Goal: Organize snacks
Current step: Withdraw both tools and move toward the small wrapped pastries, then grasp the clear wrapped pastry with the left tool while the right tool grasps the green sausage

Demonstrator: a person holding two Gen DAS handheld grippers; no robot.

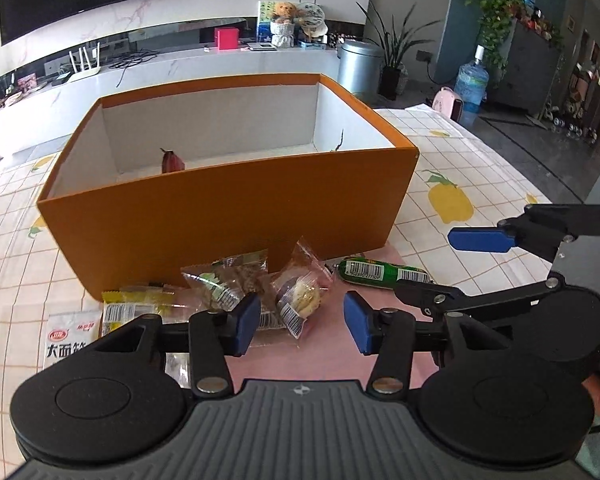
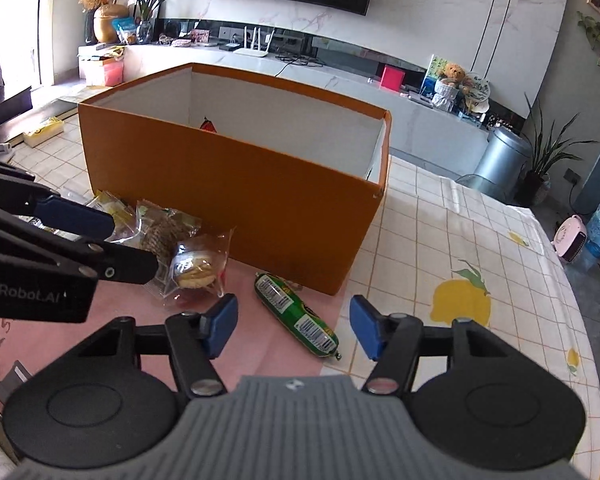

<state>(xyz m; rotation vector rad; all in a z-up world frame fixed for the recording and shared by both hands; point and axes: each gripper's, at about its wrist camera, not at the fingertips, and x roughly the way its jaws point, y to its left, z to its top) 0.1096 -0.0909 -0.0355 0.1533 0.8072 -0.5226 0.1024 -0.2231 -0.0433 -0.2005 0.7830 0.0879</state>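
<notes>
The right gripper [image 2: 292,326] hangs above a green sausage stick [image 2: 296,316] lying on a pink mat [image 2: 260,344] — its blue fingers [image 2: 222,324] stand apart, one on each side, touching nothing. Just behind sits an orange box [image 2: 228,196], open-topped, something red [image 2: 209,125] peeking over its near wall. At its foot lies a heap of wrapped snacks, a round cookie pack [image 2: 194,270] nearest. The left gripper [image 2: 112,244] reaches in over that heap. A lemon-print cloth [image 2: 460,264] covers the table.
</notes>
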